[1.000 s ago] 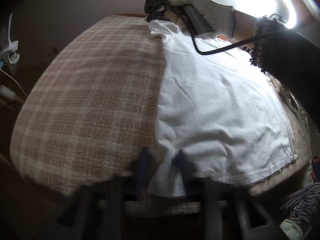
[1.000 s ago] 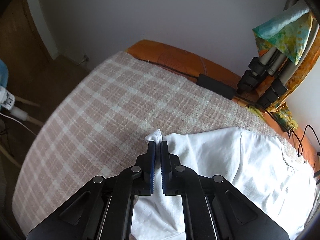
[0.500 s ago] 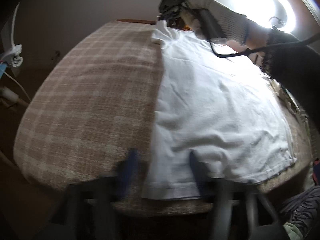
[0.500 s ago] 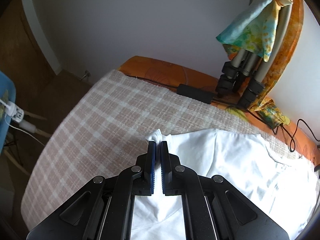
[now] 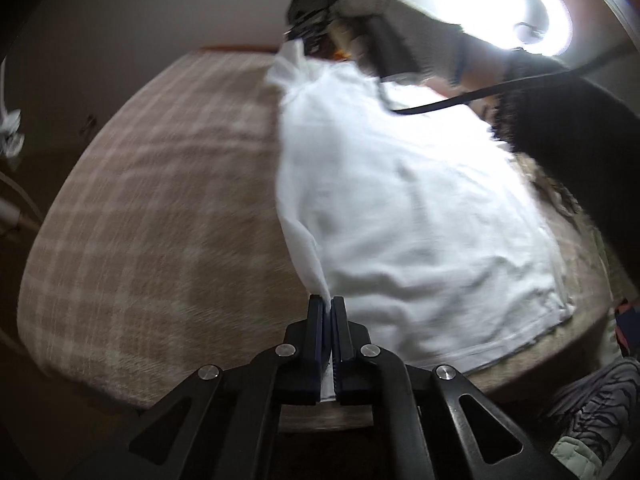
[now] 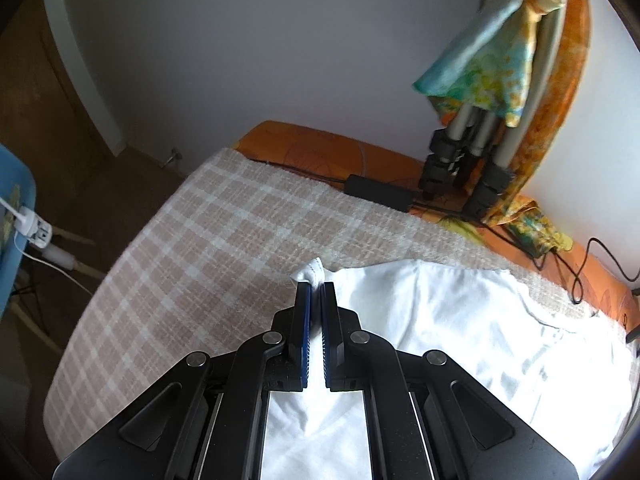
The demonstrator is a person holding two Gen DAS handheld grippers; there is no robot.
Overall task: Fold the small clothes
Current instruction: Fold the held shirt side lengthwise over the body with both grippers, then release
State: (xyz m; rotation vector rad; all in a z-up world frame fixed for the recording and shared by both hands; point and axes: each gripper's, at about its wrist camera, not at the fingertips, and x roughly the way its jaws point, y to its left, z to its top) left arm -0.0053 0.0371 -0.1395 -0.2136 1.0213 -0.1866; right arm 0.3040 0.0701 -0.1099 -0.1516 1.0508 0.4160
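Note:
A small white shirt (image 5: 412, 208) lies on a beige checked blanket (image 5: 160, 208). My left gripper (image 5: 327, 304) is shut on the shirt's near left corner and holds that edge raised off the blanket. My right gripper (image 6: 315, 289) is shut on the shirt's (image 6: 460, 332) far left corner, with a tuft of white cloth sticking out past the tips. In the left wrist view the right gripper (image 5: 304, 40) shows at the far end, held by a gloved hand (image 5: 400, 36), with that corner lifted.
The blanket's (image 6: 208, 248) left half lies bare. Black tripod legs (image 6: 460, 164), a black power adapter (image 6: 378, 192) and cables stand at the far edge by the wall. A bright ring lamp (image 5: 504, 4) glares at top right. A shoe (image 5: 592, 412) shows at lower right.
My left gripper went from open around the shirt's near corner to shut on it and lifted it. My right gripper rose with the far corner.

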